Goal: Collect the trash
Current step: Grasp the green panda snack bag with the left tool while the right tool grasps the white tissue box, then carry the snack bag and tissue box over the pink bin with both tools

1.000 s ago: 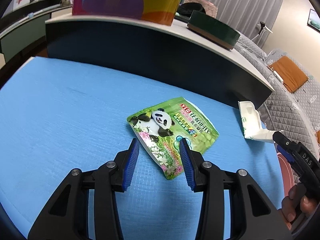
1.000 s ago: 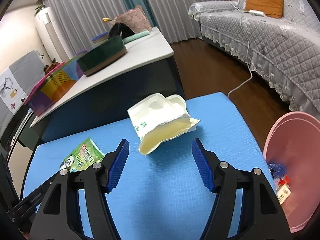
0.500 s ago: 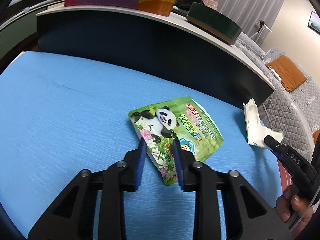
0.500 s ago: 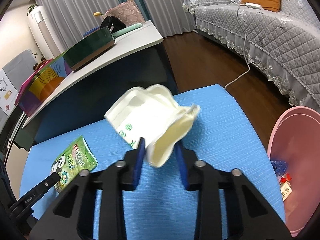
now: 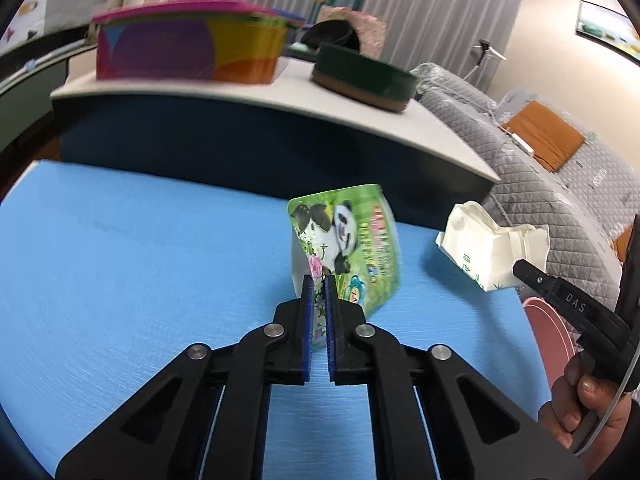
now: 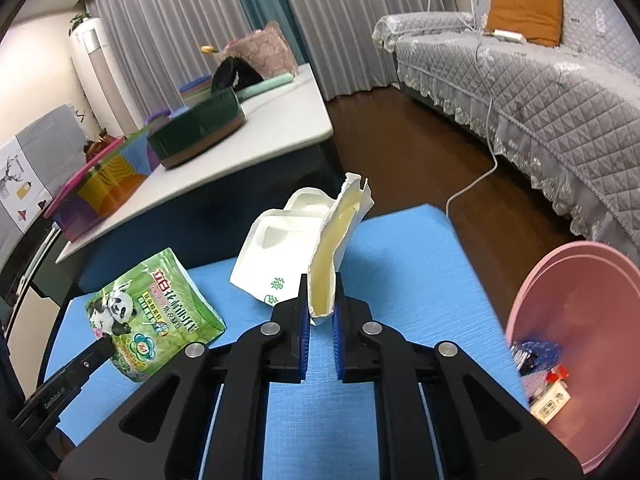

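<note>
Left claw [image 5: 318, 280] closing, blue pads pinched on the lower corner of the green panda-print pouch [image 5: 352, 244], pouch lifted and tilted above the blue bench [image 5: 120, 280]. Right claw [image 6: 320, 294] closing too, clamped on the open end of the white torn paper carton [image 6: 288, 248], pale yellow lining showing, carton raised off the bench at 12 o'clock from the pads. Seen from the right wrist: pouch at 9 o'clock from the carton, near but not touching.

Pink basin [image 6: 592, 280] at 3 o'clock beyond the bench edge, holding scraps low in its bowl: a crumpled blue wrapper [image 6: 536, 350], something small and red, and a white printed packet [image 6: 554, 402], exact kinds hard to make out. Further bench behind at 11 o'clock, carrying a dark green round box [image 6: 200, 132] and a multicoloured box [image 5: 188, 52]. Grey quilted sofa [image 6: 540, 92] at 2 o'clock with an orange cushion [image 6: 524, 12].
</note>
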Demonstrator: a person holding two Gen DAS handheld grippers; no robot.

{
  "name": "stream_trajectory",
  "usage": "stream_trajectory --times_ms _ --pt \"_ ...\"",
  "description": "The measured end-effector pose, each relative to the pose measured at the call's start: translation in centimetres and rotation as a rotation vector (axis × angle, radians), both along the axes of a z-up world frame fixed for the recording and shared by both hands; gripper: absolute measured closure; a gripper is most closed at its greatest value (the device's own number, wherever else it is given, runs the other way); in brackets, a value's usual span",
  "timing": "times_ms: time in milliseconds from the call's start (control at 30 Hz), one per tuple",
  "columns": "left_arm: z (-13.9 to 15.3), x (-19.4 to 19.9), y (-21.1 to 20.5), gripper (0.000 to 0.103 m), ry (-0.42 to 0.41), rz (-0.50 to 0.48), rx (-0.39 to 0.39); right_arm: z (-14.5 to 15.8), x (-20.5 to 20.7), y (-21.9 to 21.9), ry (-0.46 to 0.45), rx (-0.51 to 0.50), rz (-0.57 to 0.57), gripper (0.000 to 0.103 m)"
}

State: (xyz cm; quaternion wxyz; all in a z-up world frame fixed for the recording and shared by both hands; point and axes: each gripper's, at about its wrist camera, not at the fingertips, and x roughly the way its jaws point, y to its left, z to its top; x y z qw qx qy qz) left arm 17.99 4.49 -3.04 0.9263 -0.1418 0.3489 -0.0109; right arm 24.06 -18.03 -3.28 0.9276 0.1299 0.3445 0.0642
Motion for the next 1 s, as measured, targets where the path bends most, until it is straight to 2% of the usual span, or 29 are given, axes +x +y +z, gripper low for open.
stream_trajectory --times_ms 267,633,1000 --pt "2.3 -1.3 -1.6 0.103 -0.053 -0.029 0.032 2.5 -2.7 -1.1 -0.057 -0.028 -0.003 0.093" --pt "5.0 -3.5 -4.3 0.103 -0.116 -0.079 0.085 5.8 -7.2 -3.8 -0.131 -0.079 -0.028 0.093" --pt "7.1 -6.0 -6.8 0.103 -0.152 -0.132 0.102 7.6 -10.7 -7.6 -0.164 -0.108 -0.077 0.093"
